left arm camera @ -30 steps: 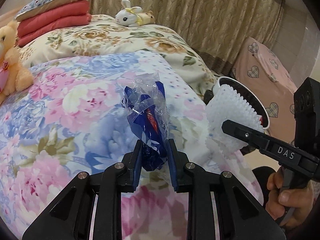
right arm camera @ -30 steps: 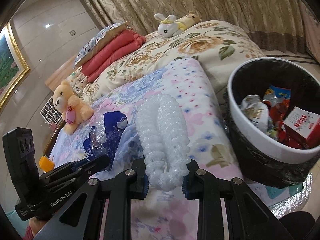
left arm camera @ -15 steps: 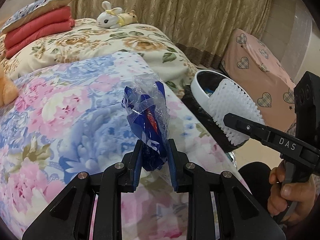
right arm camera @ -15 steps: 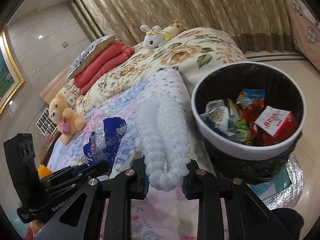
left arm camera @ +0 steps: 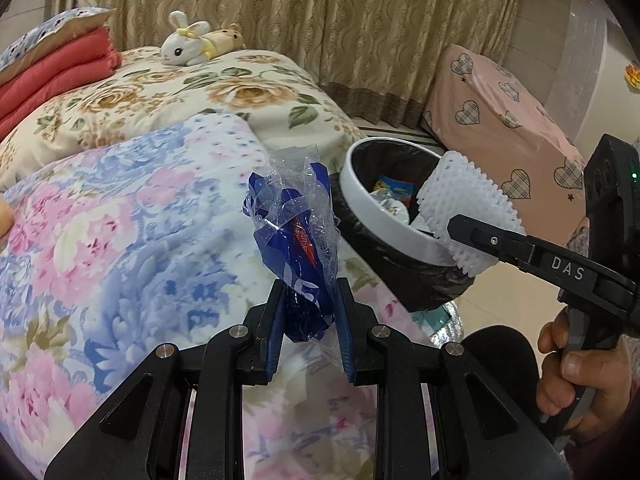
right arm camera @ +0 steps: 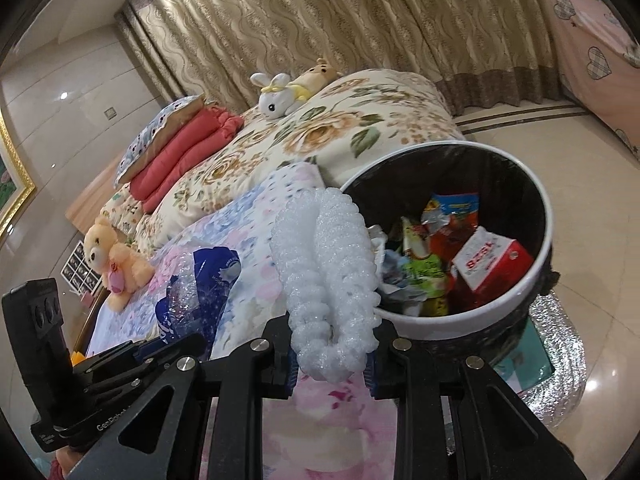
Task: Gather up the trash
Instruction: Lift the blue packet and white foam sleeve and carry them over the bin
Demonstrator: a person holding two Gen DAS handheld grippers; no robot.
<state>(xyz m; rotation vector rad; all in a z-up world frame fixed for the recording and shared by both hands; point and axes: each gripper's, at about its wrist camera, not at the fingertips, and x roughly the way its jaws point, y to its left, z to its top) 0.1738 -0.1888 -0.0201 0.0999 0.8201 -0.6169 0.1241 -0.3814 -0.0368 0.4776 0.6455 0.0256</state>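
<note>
We clamp a blue wrapper in the left hand-held gripper and foam netting in the right hand-held gripper, beside the bin for dropping.

Colours only: the wrapper is deep blue with a red streak under clear crinkly film, and the foam net is plain white. The bin has a white rim and black liner. Near quilt is pink-and-blue floral, far bedspread cream with tan roses, curtains beige with wavy patterning.

Soft, even indoor light, floor glare, sharp focus, fisheye-bent dark edges.
</note>
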